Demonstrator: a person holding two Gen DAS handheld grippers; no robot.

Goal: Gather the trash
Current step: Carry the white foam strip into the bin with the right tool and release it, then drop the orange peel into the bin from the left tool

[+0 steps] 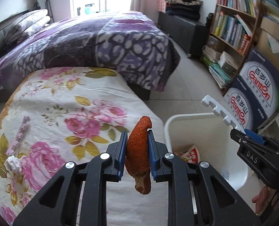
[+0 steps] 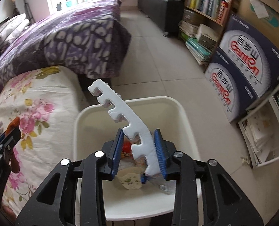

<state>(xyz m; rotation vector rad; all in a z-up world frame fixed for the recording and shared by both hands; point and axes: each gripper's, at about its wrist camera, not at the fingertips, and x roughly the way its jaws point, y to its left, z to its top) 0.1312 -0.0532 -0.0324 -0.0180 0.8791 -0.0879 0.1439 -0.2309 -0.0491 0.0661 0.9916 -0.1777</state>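
Observation:
My left gripper (image 1: pixel 137 134) is shut on an orange peel (image 1: pixel 139 146), held over the right edge of the floral-covered surface (image 1: pixel 64 103). My right gripper (image 2: pixel 139 133) is shut on a white notched foam strip (image 2: pixel 124 116), held above the white bin (image 2: pixel 184 113). In the left wrist view the bin (image 1: pixel 167 128) sits to the right, with the right gripper (image 1: pixel 241 131) and its foam strip (image 1: pixel 220 111) over it. Wrappers (image 2: pixel 130 180) lie inside the bin. A pale purple foam strip (image 1: pixel 20 133) and a white crumpled scrap (image 1: pixel 12 163) lie on the floral cloth at left.
A bed with a purple blanket (image 1: pixel 101 41) stands behind. A bookshelf (image 1: pixel 233 24) and stacked Ganten boxes (image 1: pixel 256 94) line the right wall. Tiled floor (image 2: pixel 158 56) runs between the bed and the shelf. Papers (image 2: pixel 261 131) are stacked at the right.

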